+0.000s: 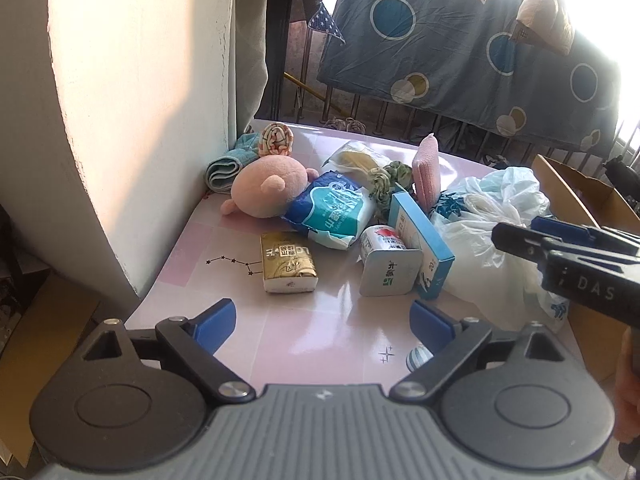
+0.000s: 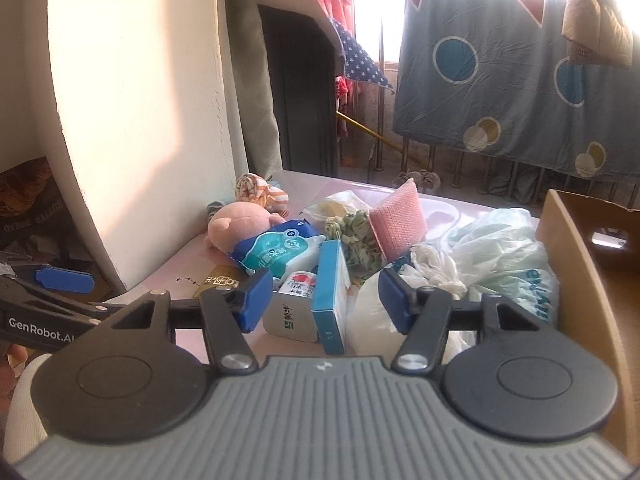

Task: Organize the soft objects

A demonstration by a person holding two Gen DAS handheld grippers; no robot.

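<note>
Two boxes (image 2: 330, 296) stand between right hand-held gripper (image 2: 325, 300) and pink plush (image 2: 240, 224).

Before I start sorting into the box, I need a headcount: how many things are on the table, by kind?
Plush toys: 1, pink plush
Rolled cloths: 2, teal towel, striped roll
Scrunchies: 1
Tissue packs: 2, blue pack, gold pack
Sponges: 1
Cartons and boxes: 2, milk carton, blue box
Plastic bags: at least 3
Total: at least 12

A blue box (image 1: 424, 248) and milk carton (image 1: 390, 264) stand ahead of the gripper; a blue sheet (image 1: 472, 52) hangs beyond.
</note>
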